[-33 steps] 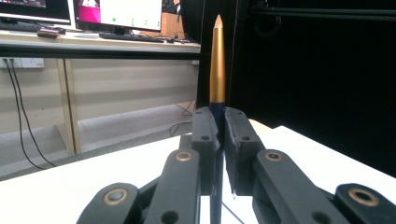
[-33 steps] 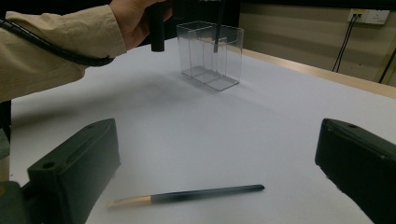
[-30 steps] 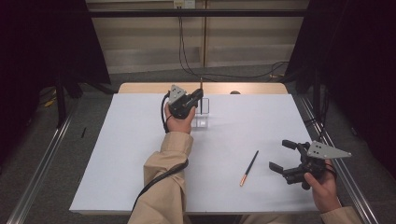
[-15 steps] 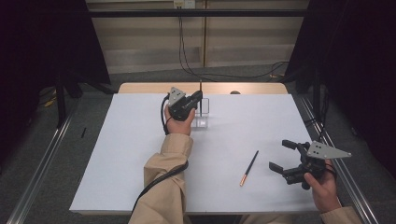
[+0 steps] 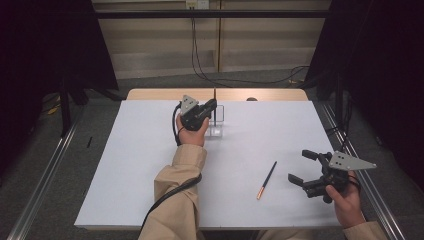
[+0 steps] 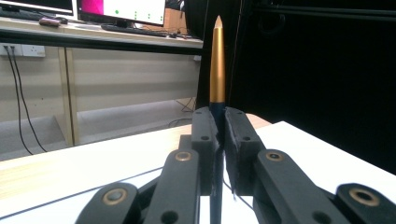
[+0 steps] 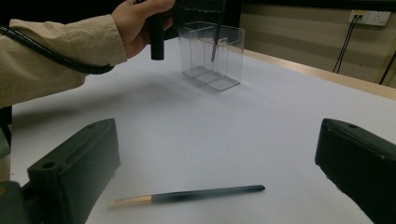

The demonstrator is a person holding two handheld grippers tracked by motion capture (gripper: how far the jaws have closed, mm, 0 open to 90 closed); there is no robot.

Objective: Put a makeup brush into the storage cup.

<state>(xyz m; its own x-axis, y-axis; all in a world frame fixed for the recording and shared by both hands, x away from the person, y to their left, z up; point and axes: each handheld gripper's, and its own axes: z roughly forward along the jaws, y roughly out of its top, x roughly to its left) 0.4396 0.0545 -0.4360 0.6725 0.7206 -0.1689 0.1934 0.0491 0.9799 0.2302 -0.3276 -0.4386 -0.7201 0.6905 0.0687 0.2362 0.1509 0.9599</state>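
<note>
My left gripper (image 5: pixel 214 107) is shut on a dark pen with a gold end (image 6: pixel 216 60), held upright with the gold end on top. Its lower end hangs inside a clear plastic box (image 5: pixel 218 126) at the far middle of the table. In the right gripper view the box (image 7: pixel 212 56) has two compartments, and the held pen (image 7: pixel 215 46) dips into the rear one. A second pen (image 5: pixel 267 180) lies flat on the white sheet near the front right. Just right of it my right gripper (image 5: pixel 298 165) stands open, and the lying pen (image 7: pixel 196 195) rests between and ahead of its wide jaws.
A white sheet (image 5: pixel 130 170) covers the table, with a bare wooden strip (image 5: pixel 150 94) along the far edge. Metal rails (image 5: pixel 45 175) run along the floor at both sides. Cables (image 5: pixel 200 55) hang on the wall behind, and dark curtains flank the table.
</note>
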